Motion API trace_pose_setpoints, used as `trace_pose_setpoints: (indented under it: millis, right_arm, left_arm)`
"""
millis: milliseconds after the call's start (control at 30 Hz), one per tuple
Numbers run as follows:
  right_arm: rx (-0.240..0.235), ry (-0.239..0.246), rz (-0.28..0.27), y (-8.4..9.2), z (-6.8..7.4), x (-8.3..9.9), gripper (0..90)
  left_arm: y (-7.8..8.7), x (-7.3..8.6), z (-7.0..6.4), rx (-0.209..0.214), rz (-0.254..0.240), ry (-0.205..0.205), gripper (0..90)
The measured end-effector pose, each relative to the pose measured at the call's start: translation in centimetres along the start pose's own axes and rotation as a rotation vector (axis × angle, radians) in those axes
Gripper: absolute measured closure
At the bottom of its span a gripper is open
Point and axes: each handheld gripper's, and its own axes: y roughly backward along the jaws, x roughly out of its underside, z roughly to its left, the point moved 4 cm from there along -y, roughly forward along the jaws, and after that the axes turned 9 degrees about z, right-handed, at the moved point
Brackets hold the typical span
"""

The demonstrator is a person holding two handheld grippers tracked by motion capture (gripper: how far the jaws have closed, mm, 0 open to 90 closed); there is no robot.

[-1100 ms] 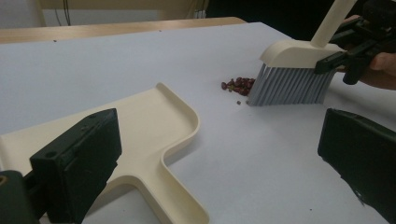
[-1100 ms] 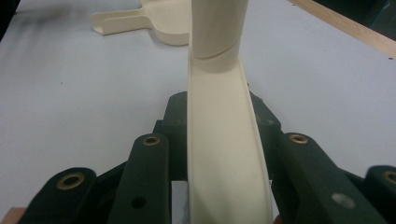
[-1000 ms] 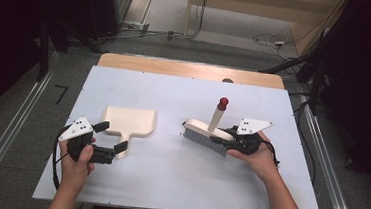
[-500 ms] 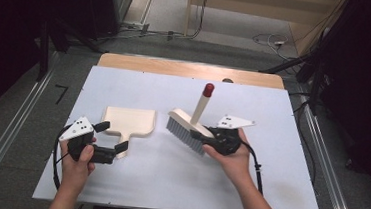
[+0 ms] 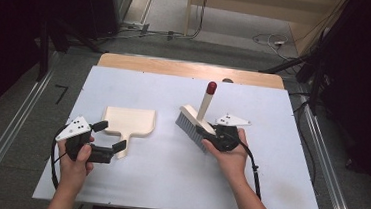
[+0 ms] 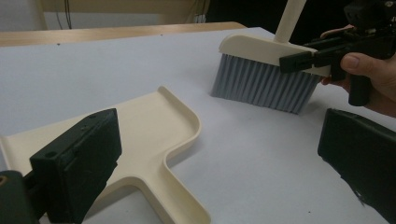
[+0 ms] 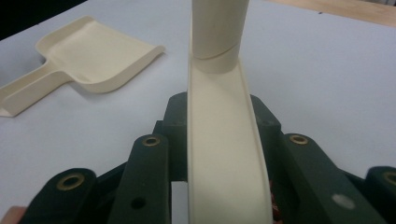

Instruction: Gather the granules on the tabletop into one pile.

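Note:
A cream dustpan [image 5: 129, 120] lies flat on the white table [image 5: 167, 183], its handle pointing toward me. My left gripper [image 5: 110, 135] stands open at that handle, one jaw on each side and neither touching it. In the left gripper view the dustpan [image 6: 154, 126] runs between the wide black jaws of the left gripper [image 6: 219, 158]. A cream brush [image 5: 194, 123] with grey bristles and a red-tipped handle stands to the right, bristles on the table. My right gripper [image 5: 206, 132] is shut on its back. The right gripper view shows the brush [image 7: 219, 130] clamped between the jaws, with the dustpan [image 7: 88, 51] at upper left.
A wooden strip [image 5: 186, 68] borders the table's far edge. Metal rails [image 5: 5, 140] run along both sides on the floor. Cables lie on the floor beyond the table. Bare table surface lies between dustpan and brush and along the front.
My right gripper has carried the brush to the left, toward the dustpan, slowing over the last half second. The left gripper and dustpan have stayed in place.

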Motion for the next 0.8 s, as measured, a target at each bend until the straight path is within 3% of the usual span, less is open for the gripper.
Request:
trace_pose_setpoints:
  millis: [267,500,800]
  right_arm:
    - [-0.018,-0.015,-0.042,1.1,0.1,-0.2,65.7]
    - [0.02,-0.079,-0.101,2.4,0.4,-0.9,65.7]
    - [-0.016,-0.041,-0.037,0.8,1.8,0.1,65.7]
  left_arm:
    - [-0.2,0.1,-0.1,0.001,0.007,-0.005,0.0]
    - [-0.3,0.1,0.0,0.0,0.007,-0.001,0.0]
    - [-0.2,0.0,0.0,0.0,0.005,-0.002,0.0]
